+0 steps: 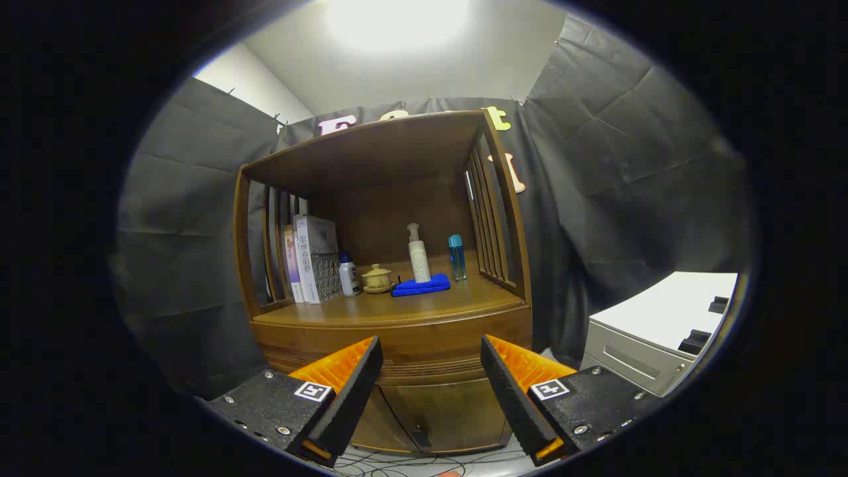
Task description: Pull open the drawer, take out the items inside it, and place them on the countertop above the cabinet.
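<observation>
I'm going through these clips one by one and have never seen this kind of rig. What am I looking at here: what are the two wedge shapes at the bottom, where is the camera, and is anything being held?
The camera rides on a handheld two-finger gripper and looks forward along its fingers; a person carries it, there is no robot arm. The two wedges are those fingers, spread apart with nothing between them.

Ahead stands a wooden cabinet; its drawer front, seen between the fingers, looks closed.

On the countertop stand books, a small white bottle, a lidded teacup, a folded blue cloth, a white pump bottle at the cloth, and a blue bottle.

Beyond the cabinet, off to one side, is a white unit.
</observation>
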The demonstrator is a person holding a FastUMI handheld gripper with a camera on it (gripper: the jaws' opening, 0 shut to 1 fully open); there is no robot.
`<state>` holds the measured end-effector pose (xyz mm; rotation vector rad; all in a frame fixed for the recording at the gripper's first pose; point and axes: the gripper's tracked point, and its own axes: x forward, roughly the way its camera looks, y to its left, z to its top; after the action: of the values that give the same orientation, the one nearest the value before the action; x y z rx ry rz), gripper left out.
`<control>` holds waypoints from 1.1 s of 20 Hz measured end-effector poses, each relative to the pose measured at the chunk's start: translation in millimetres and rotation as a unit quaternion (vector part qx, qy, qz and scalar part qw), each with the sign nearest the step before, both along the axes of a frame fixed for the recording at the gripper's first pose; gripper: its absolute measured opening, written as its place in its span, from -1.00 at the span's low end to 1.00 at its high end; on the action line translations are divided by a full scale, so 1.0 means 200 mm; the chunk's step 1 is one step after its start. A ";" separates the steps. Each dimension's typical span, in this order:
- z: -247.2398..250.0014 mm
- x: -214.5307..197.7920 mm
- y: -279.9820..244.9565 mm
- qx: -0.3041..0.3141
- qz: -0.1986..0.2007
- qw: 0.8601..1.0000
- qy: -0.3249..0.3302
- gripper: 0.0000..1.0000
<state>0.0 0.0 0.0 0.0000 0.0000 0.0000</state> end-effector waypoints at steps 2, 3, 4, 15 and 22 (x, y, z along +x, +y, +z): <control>0.01 0.00 -0.01 -0.001 -0.002 1.000 -0.003 0.87; 0.01 0.00 -0.01 -0.001 -0.002 1.000 -0.003 0.87; 0.01 0.01 0.00 0.000 -0.002 1.000 -0.003 0.87; 0.02 0.05 0.07 0.013 0.015 1.000 -0.008 0.90; -0.04 0.24 0.18 0.021 0.027 0.999 0.012 0.90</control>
<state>48.0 36.2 -7.5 0.0417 0.0245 0.0543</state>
